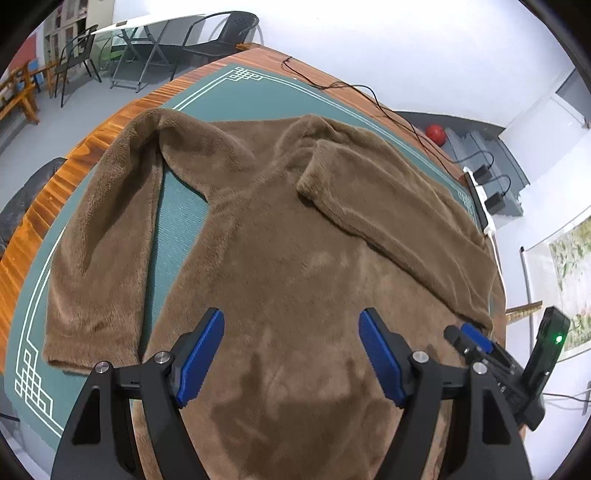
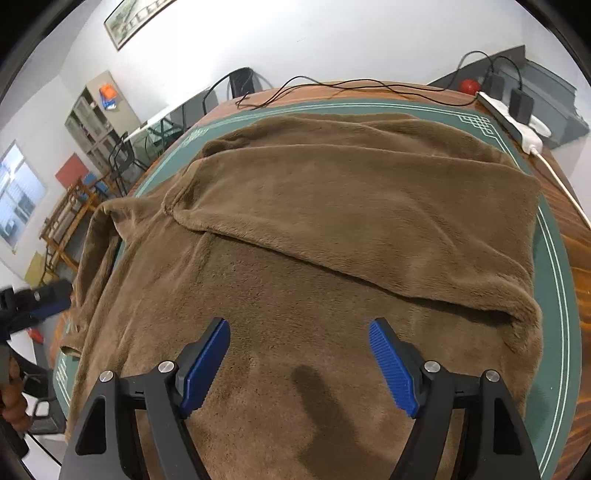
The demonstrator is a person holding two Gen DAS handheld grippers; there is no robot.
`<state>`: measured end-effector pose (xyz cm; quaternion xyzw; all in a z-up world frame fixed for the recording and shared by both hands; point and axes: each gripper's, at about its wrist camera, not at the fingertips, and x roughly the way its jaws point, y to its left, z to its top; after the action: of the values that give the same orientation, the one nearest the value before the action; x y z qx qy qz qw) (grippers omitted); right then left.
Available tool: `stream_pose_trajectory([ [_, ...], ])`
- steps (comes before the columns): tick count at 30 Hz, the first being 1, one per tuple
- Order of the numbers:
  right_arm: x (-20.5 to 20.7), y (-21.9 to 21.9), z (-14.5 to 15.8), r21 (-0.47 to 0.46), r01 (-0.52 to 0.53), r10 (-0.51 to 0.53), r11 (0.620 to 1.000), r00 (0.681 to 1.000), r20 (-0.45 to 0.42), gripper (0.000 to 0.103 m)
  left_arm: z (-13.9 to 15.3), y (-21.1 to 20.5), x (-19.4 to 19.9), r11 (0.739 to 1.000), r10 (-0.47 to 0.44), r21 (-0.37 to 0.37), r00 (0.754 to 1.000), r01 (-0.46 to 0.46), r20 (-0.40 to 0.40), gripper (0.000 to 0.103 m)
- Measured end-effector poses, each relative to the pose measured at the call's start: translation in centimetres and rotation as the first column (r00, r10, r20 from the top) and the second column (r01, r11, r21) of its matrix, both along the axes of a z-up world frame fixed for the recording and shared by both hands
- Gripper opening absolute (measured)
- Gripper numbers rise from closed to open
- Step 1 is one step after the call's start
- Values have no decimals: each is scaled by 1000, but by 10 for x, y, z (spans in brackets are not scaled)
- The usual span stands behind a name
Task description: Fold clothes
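A brown fleece top (image 1: 280, 236) lies spread on a green mat (image 1: 177, 221). One sleeve (image 1: 369, 206) is folded across the body, also plain in the right wrist view (image 2: 351, 199). The other sleeve (image 1: 96, 229) stretches out to the left, with bare mat between it and the body. My left gripper (image 1: 291, 321) hangs open over the lower body of the top, nothing between its blue pads. My right gripper (image 2: 299, 328) is also open above the fleece (image 2: 295, 266), empty. It shows at the right edge of the left wrist view (image 1: 461, 332). The left gripper (image 2: 40, 299) appears blurred at the far left.
The mat covers a wooden table (image 1: 33, 229). A white power strip (image 2: 517, 118) with black adapters and a black cable (image 1: 369, 92) lie along the far edge. Chairs (image 1: 221, 33) and a folding table stand beyond. A hand (image 2: 11, 387) shows at the left edge.
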<state>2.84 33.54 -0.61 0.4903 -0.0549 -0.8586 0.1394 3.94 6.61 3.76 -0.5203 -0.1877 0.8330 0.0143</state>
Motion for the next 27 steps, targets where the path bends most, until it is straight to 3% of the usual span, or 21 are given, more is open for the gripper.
stream_pose_trajectory([
  [13,4,31,-5,-23,44,-43,999,999,23,80,-9,40,8,999,-48,-16,998,49,43,79],
  [27,10,14,-13,-22,4,-3,1000,999,43,80,-17,29,24,1000,-14,0,997,14,78,79],
])
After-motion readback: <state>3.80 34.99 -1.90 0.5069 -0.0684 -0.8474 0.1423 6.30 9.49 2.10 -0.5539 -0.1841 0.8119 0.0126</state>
